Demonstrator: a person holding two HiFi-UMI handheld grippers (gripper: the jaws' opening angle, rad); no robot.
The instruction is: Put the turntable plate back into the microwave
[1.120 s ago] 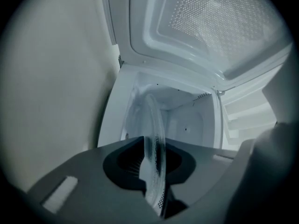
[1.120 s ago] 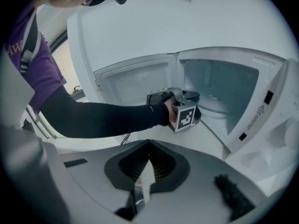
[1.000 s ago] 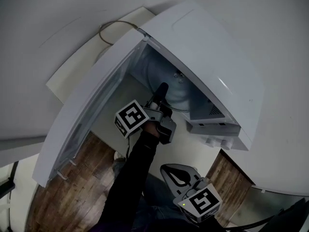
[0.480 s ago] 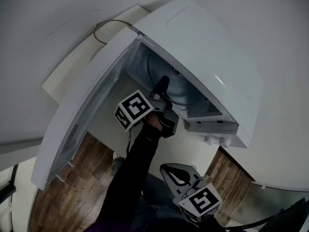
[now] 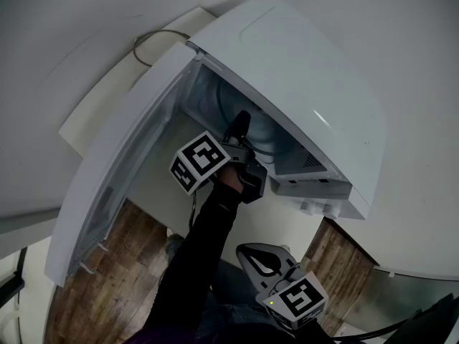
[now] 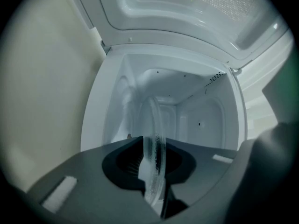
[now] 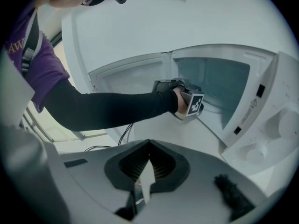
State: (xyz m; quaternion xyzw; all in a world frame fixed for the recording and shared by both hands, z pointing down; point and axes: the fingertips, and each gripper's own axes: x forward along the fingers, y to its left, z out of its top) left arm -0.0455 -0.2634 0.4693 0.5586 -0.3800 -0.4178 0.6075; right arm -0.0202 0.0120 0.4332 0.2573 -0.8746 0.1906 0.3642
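Between the jaws of the left gripper (image 5: 241, 124) the glass plate (image 6: 153, 148) is clamped by its rim, seen edge-on from that tool, and its far part reaches into the white hollow of the microwave (image 5: 301, 84) straight ahead. To the left of that gripper the door (image 5: 122, 163) is swung wide open, and a dark sleeve (image 7: 107, 108) is seen behind it. Well below and behind, the right gripper (image 7: 144, 174) is held with its jaws pressed together on nothing.
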